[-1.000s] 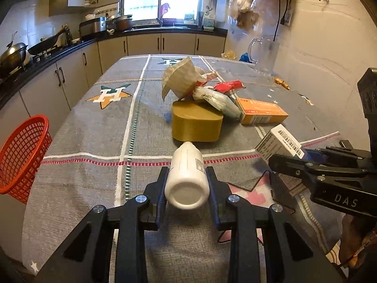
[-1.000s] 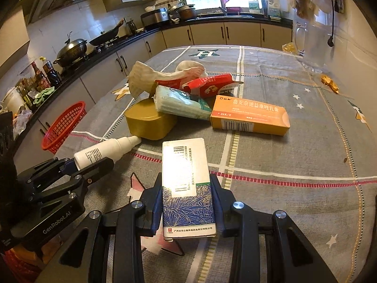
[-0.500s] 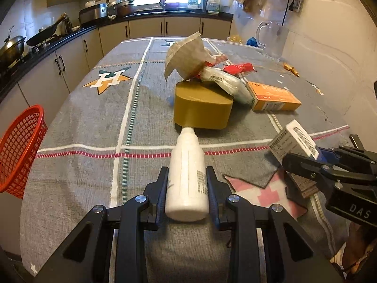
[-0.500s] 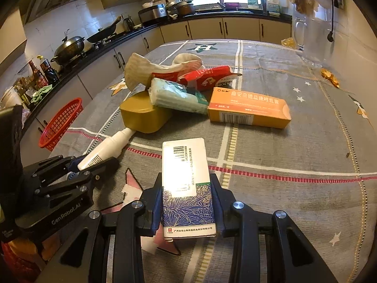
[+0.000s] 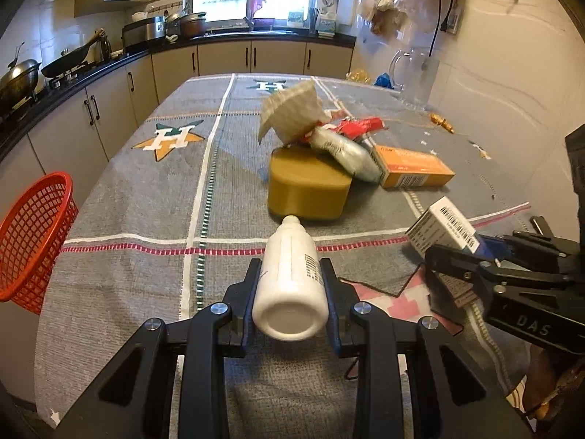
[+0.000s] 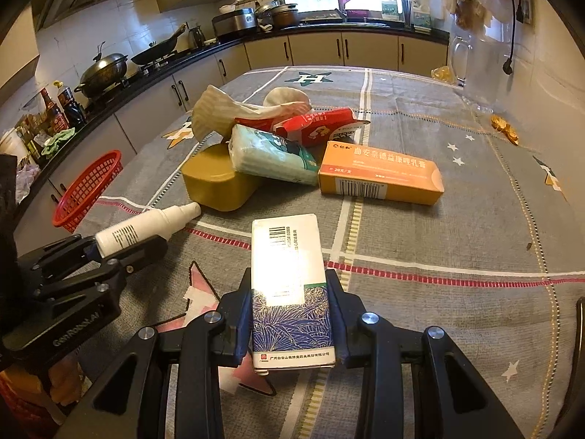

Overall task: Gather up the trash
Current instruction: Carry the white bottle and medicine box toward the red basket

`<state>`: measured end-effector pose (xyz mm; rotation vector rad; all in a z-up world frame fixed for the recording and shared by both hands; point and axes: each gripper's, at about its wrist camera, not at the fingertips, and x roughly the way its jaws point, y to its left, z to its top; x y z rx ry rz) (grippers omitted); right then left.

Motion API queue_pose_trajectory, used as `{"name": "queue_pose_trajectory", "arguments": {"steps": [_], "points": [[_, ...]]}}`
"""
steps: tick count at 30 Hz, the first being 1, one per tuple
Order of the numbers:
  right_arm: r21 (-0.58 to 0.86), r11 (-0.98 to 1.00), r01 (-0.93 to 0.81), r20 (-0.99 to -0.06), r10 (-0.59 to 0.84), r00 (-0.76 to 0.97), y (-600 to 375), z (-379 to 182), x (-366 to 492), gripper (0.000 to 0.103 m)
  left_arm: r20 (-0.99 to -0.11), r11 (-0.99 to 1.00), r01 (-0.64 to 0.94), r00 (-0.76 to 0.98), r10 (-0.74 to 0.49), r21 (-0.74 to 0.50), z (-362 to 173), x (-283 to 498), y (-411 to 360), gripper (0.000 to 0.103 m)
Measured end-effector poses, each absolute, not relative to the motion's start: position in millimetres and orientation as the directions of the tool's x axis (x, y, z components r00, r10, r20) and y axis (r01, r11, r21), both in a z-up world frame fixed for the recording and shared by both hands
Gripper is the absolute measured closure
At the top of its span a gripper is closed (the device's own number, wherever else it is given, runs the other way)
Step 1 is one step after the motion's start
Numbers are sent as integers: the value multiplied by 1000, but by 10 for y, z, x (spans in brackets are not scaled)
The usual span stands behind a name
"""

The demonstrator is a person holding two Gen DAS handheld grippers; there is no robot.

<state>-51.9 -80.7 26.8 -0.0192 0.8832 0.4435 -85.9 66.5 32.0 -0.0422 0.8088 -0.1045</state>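
the left gripper [image 5: 290,281] is clenched on a white bottle [image 5: 290,278], held above the grey tablecloth [image 5: 146,201] with its cap toward the yellow box [image 5: 307,186]. the right gripper [image 6: 292,303] grasps a small carton [image 6: 289,285]. a red basket [image 5: 33,234] sits off the table's left edge.

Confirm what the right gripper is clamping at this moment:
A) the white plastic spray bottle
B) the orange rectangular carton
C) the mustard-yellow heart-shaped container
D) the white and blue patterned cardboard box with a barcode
D: in the right wrist view, the right gripper has its fingers pressed on both sides of the white and blue patterned cardboard box with a barcode, while the left gripper holds the white plastic spray bottle.
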Motion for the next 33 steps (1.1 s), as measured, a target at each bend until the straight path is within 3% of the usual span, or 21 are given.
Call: {"name": "queue_pose_trajectory", "arguments": {"steps": [12,33], "points": [[169,910,-380,-753,368,546,-822,262,-522,64,-728,995,68,678,-101,-74,307,-878,694,74],[152,868,-472,-725,423,544,-515,549,-555,64,-656,996,-2,753,-56,-87,626,-1009,1057,74]]}}
